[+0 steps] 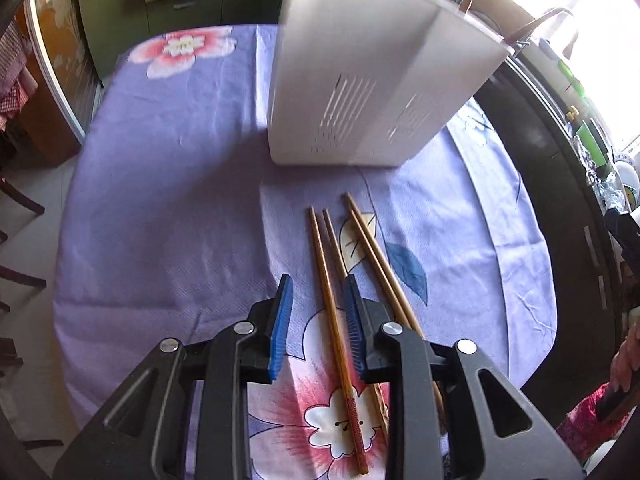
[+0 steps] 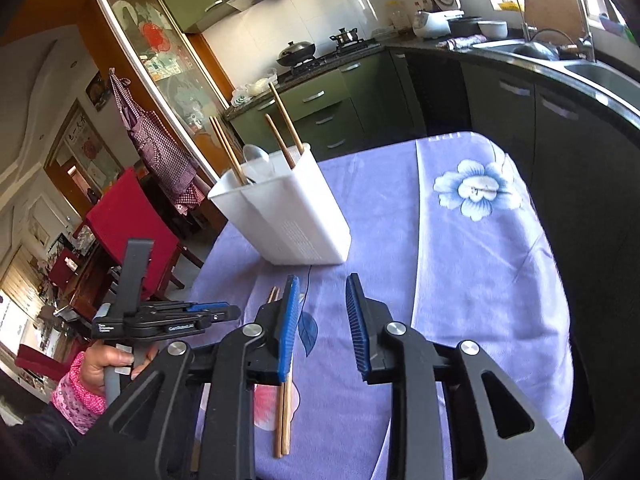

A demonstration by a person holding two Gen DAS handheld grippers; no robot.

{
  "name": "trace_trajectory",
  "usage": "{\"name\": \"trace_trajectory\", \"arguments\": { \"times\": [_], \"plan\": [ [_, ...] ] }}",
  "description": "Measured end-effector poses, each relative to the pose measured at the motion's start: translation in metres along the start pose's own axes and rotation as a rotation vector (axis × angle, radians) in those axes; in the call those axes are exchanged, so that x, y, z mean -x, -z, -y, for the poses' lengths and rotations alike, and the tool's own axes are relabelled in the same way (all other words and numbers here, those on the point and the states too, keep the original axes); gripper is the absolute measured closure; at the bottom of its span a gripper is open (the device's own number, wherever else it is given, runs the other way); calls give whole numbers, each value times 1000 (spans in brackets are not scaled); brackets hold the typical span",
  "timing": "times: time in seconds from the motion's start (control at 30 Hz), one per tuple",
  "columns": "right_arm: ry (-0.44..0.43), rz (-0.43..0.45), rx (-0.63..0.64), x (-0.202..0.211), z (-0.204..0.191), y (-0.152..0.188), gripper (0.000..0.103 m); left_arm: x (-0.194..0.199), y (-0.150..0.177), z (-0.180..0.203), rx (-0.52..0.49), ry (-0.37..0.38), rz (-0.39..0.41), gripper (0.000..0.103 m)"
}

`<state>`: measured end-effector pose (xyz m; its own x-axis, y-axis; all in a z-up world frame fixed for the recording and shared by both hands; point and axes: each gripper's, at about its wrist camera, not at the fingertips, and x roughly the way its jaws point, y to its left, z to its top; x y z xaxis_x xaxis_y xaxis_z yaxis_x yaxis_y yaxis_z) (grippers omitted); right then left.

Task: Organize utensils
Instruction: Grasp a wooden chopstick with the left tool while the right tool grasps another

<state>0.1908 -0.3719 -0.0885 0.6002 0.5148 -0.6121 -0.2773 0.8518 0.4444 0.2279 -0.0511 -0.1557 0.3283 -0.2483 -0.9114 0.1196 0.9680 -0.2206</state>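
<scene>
the left gripper [image 1: 318,322] hung low over the purple flower-printed tablecloth [image 1: 172,184], its blue-padded jaws wide apart and holding nothing. one reddish-brown wooden chopstick [image 1: 334,328] lay lengthwise in the gap between the pads, closer to the right pad than the left. three more wooden chopsticks [image 1: 374,254] lay loose on the cloth just to the right, one partly hidden under the right finger. the tall white plastic utensil holder [image 1: 360,80] stood upright on the cloth beyond the chopstick tips; from the right wrist view it already held several chopsticks [image 2: 282,128] and a pale spoon [image 2: 256,156]. the right gripper [image 2: 322,324] hovered apart over bare cloth, jaws also wide and empty.

the step in hand looked like picking up the single chopstick. done well, it would mean centring the stick between the pads, lowering until the pads bracketed it at cloth level, and closing near the thicker patterned end so it wouldn't pivot. catching a neighbour stick or pinching the cloth was the likely slip.
</scene>
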Motion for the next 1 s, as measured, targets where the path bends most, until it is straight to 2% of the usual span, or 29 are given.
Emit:
{"name": "trace_trajectory", "arguments": {
  "times": [0.17,0.23,0.33,0.57,0.63,0.77,0.87,1.0],
  "plan": [
    [-10,-26,-42,-3,16,25,77,-22,2,10,-10,-47,-27,80],
    [-10,-27,-53,-2,21,28,77,-23,0,13,-20,-73,-19,81],
    [-15,-27,-63,0,24,29,77,-27,-2,14,-23,-102,-31,89],
    [-35,-32,-71,-2,23,26,77,-33,-3,26,-61,-158,-34,90],
    [-39,-38,-70,-4,21,25,77,-33,-3,31,-88,-187,-26,95],
    [-36,-77,-44,-16,12,26,77,-29,-5,24,-75,-157,-29,97],
    [-21,-141,9,-37,2,28,77,-12,-4,18,-69,-143,18,97],
    [-1,-238,86,-77,-16,30,77,28,-1,13,-69,-117,123,97]
  ]
}}
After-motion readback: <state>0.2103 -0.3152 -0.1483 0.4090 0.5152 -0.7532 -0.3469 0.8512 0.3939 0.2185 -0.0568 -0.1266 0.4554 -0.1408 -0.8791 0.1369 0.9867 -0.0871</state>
